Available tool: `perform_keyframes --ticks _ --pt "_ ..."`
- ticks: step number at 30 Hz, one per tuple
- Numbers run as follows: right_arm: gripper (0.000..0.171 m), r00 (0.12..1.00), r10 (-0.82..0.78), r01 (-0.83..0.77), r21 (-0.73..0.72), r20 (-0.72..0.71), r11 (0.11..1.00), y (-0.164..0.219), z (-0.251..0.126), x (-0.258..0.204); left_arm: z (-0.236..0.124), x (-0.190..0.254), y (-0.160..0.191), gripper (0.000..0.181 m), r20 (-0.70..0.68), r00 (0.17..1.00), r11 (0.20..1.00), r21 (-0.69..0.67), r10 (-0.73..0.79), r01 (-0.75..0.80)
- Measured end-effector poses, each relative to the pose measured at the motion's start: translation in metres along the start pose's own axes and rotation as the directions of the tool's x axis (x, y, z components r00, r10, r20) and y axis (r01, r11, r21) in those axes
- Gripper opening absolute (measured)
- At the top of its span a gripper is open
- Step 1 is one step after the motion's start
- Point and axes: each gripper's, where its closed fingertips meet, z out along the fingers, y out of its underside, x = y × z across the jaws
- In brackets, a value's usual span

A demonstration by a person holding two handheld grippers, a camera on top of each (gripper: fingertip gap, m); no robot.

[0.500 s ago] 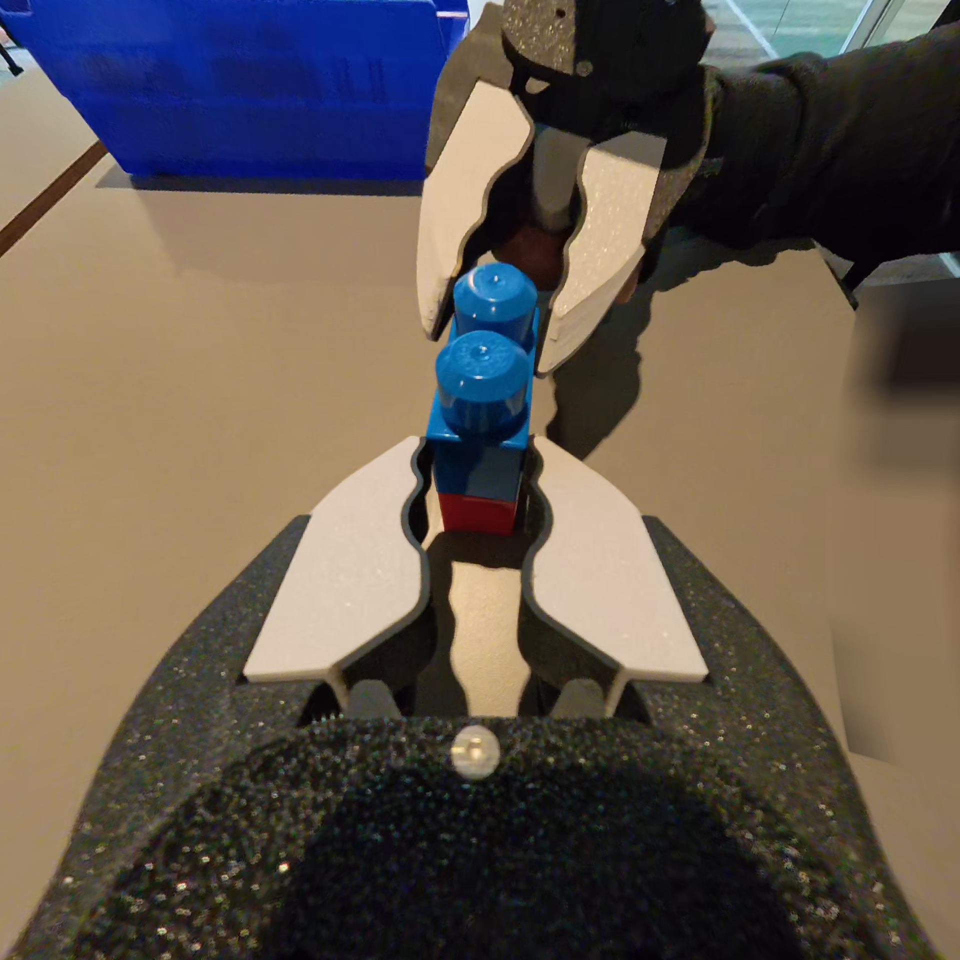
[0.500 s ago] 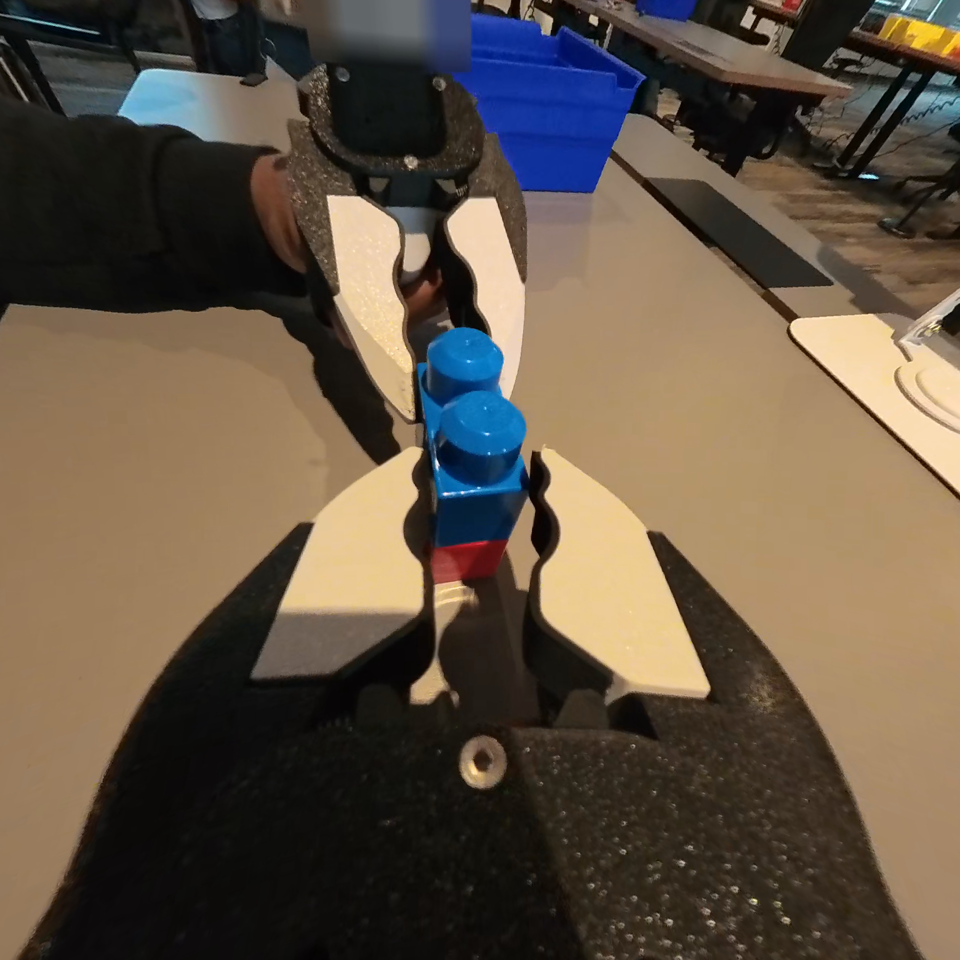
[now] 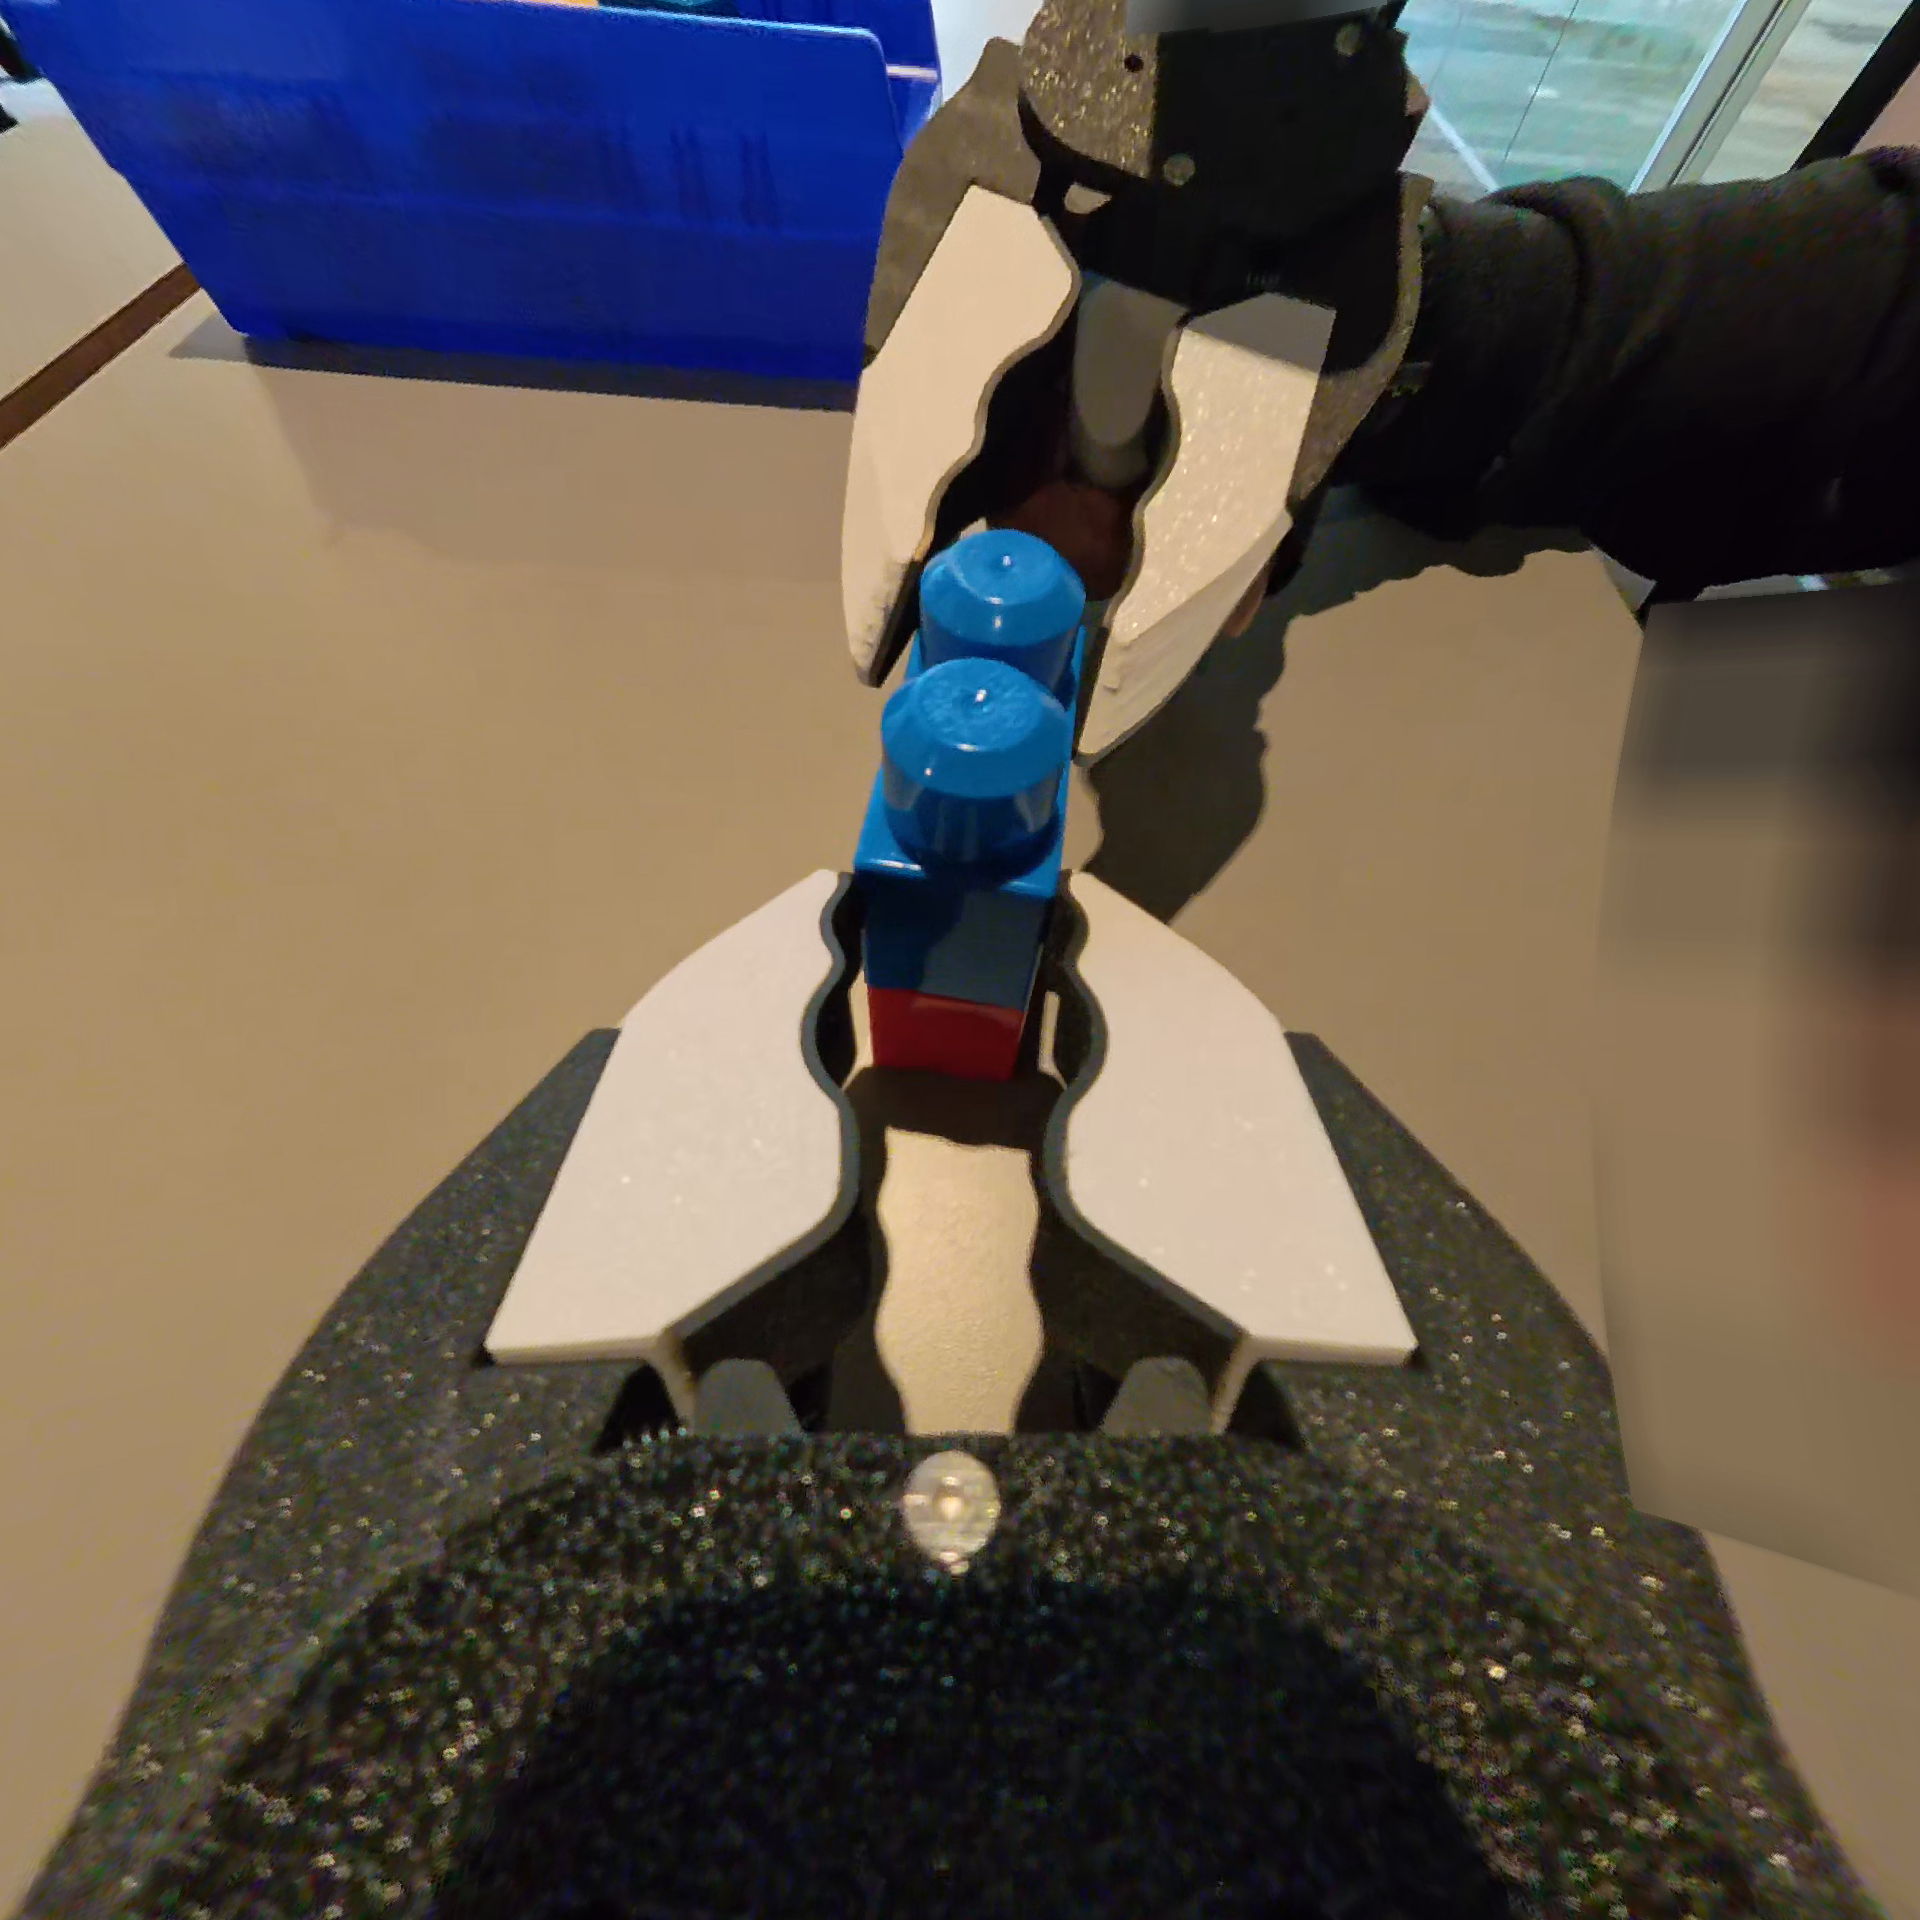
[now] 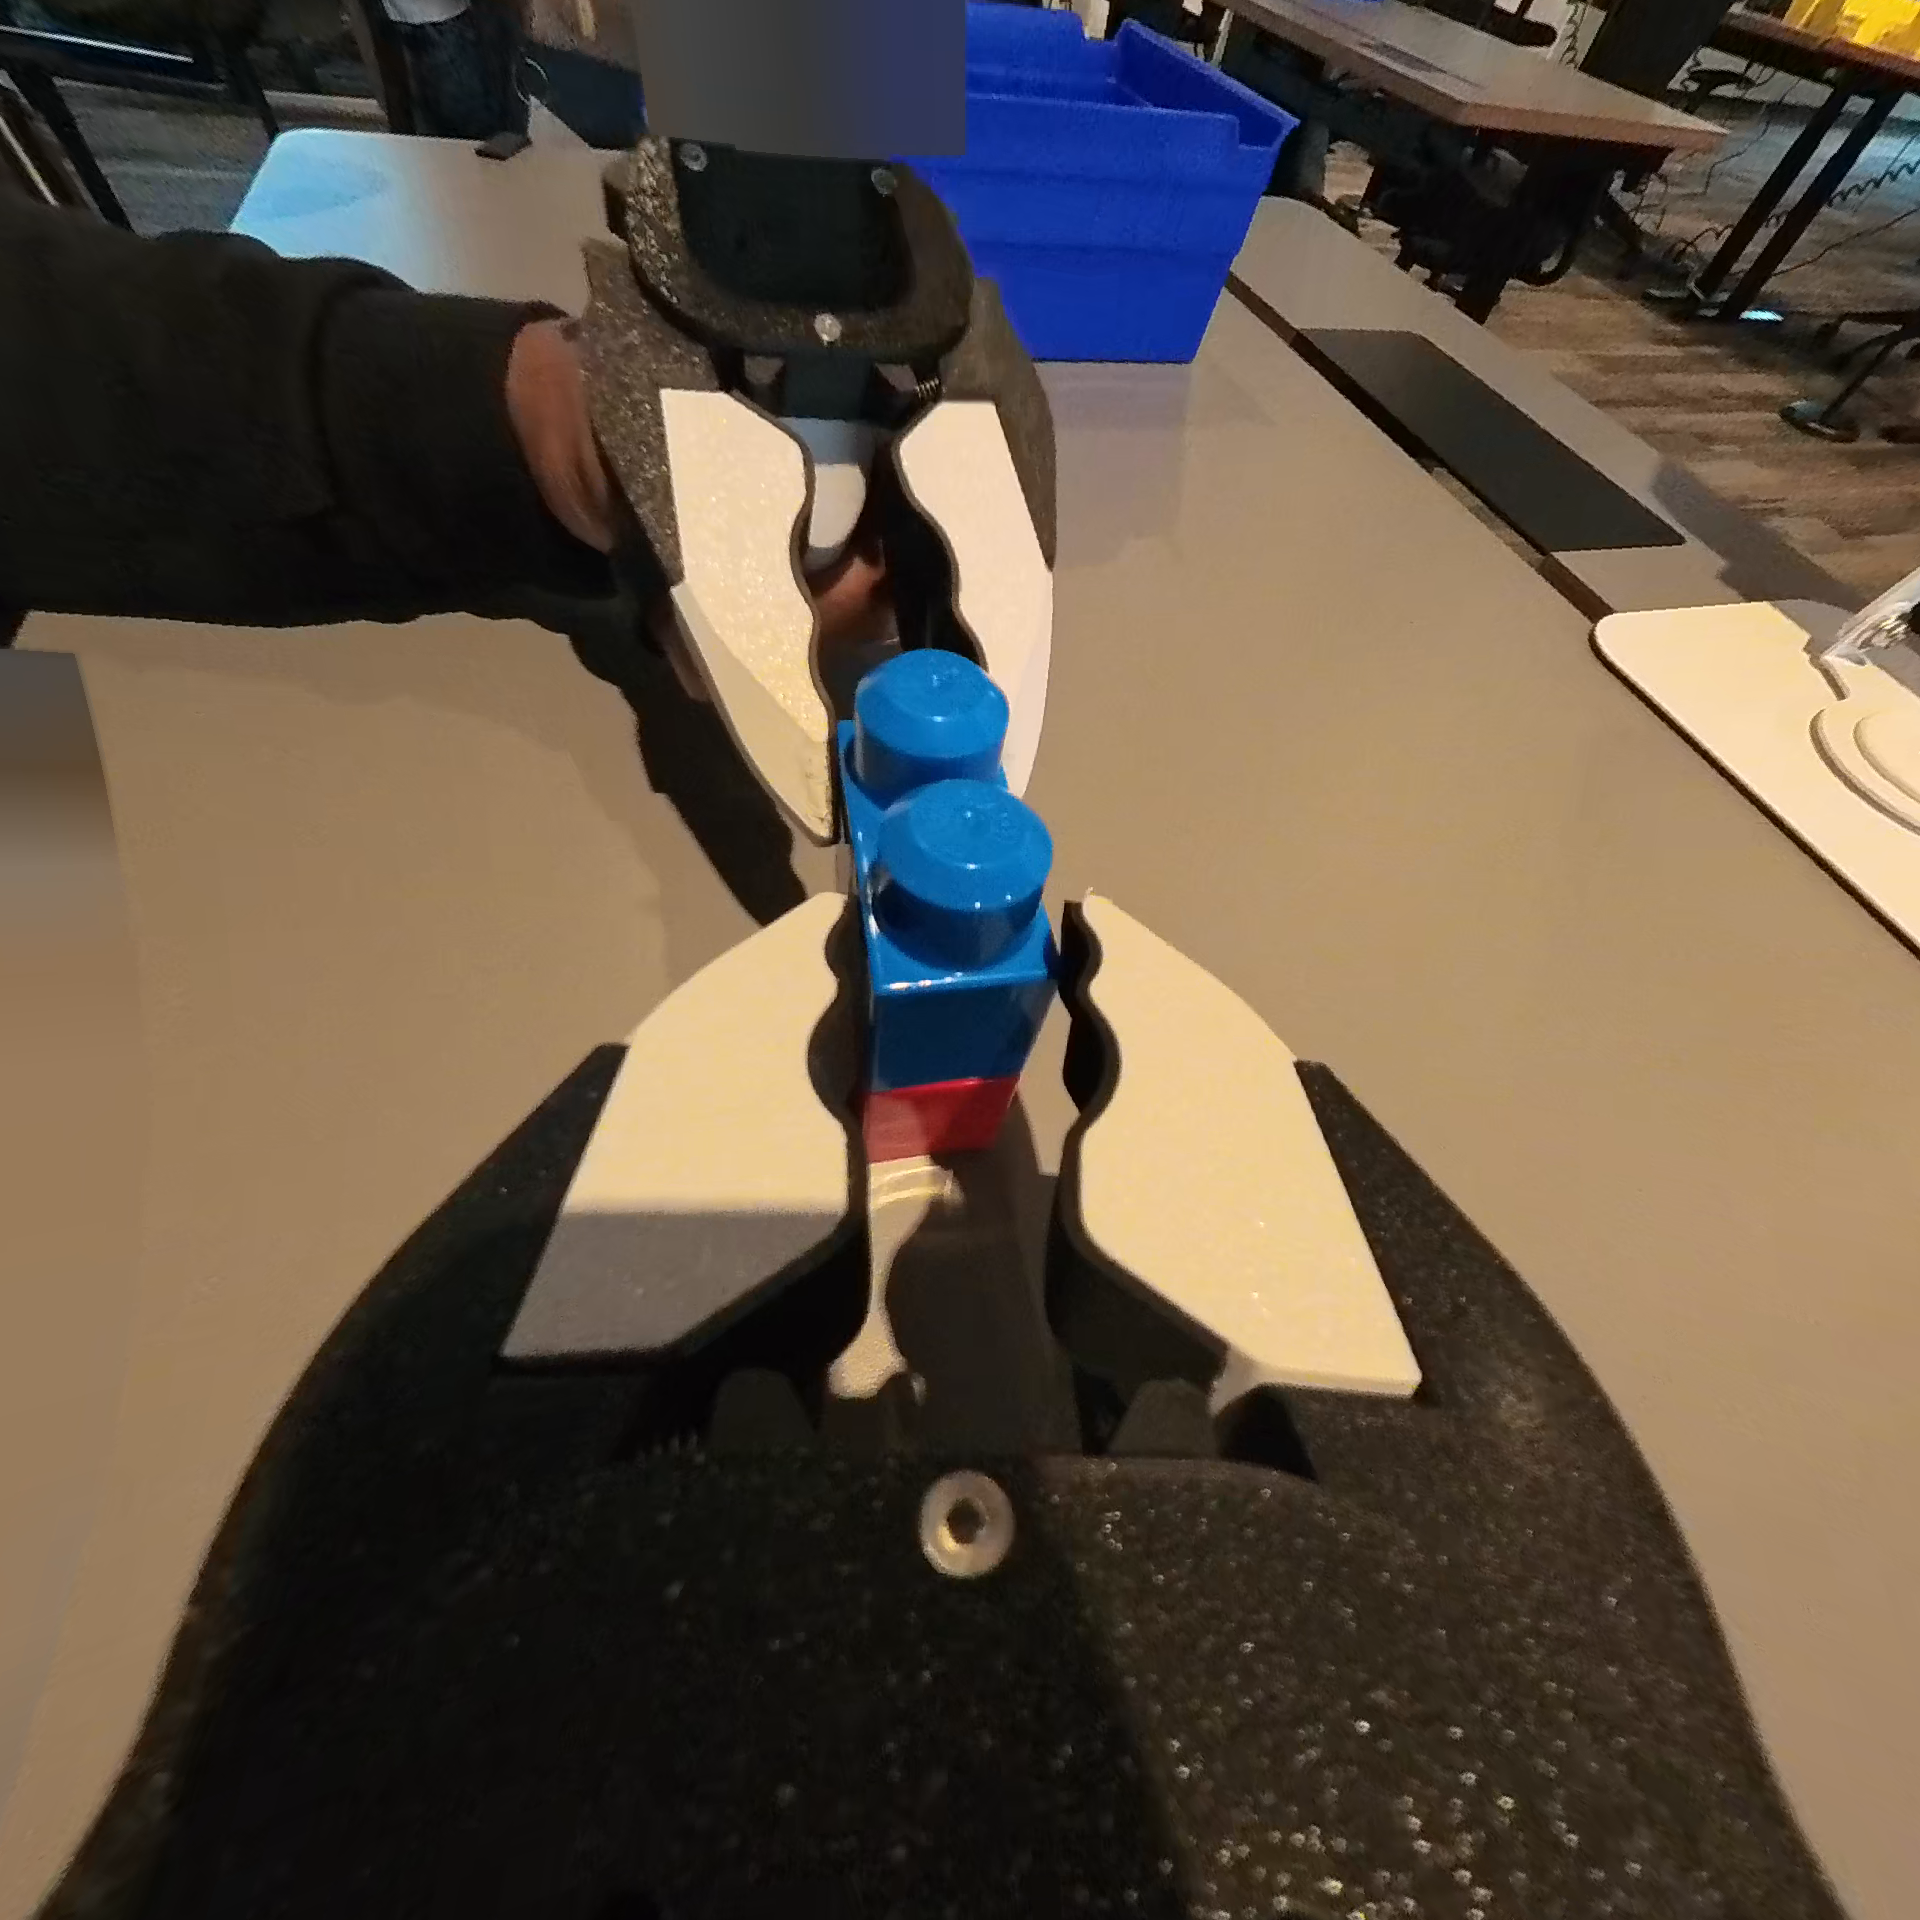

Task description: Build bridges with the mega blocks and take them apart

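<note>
The left gripper (image 3: 951, 966) has its fingers (image 3: 717, 1132) clenched on one end of the blue block (image 3: 961, 831), which sits pressed onto a red block (image 3: 940, 1029) near the middle of the grey tabletop (image 3: 416, 779). The left wrist view shows both white fingers touching the block's side walls just above the red-blue seam, with the red block's base apparently on the tabletop.

From the opposite end, the right gripper (image 4: 956, 1023) grasps the same blue block. Its left finger presses against the block, while a thin dark gap shows beside its right finger, so that grip looks less firm, though I judge it closed on the block.

Because both grippers hold the same upper piece, a lift would probably raise the red block with it and leave the pair joined. If the two hands pull at different angles, the block could twist, slip from the looser right-hand grip and tumble across the smooth tabletop. The fingers sit close to the seam, so a squeeze may also pinch the red block and keep it from releasing.

A blue bin (image 3: 499, 177) stands well apart at the far edge.

No brand or label can be read. The stud tops (image 4: 966, 831) carry small raised marks, too small to make out.
</note>
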Motion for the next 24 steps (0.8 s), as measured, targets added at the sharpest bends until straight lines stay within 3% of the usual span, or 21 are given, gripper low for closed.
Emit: perform_keyframes --ticks 14,17,19,24 --pt "0.037 0.995 0.081 -0.081 -0.009 0.061 0.997 0.008 0.002 -0.003 0.002 0.002 -0.001 0.035 -0.007 1.000 0.999 -0.014 -0.031 0.031" --pt "0.055 0.996 0.006 0.004 -0.098 0.094 0.995 0.024 0.009 -0.013 0.003 0.004 0.000 0.036 -0.029 0.999 0.998 -0.034 -0.045 0.044" --pt "0.060 0.997 -0.005 0.011 -0.070 0.081 0.998 0.017 0.010 -0.015 0.004 0.004 0.001 0.037 -0.057 0.996 0.997 -0.021 -0.075 0.074" --pt "0.043 0.999 -0.042 0.043 -0.084 0.013 0.996 0.015 0.011 -0.008 0.004 0.006 0.002 0.037 -0.073 0.994 0.996 -0.031 -0.083 0.081"
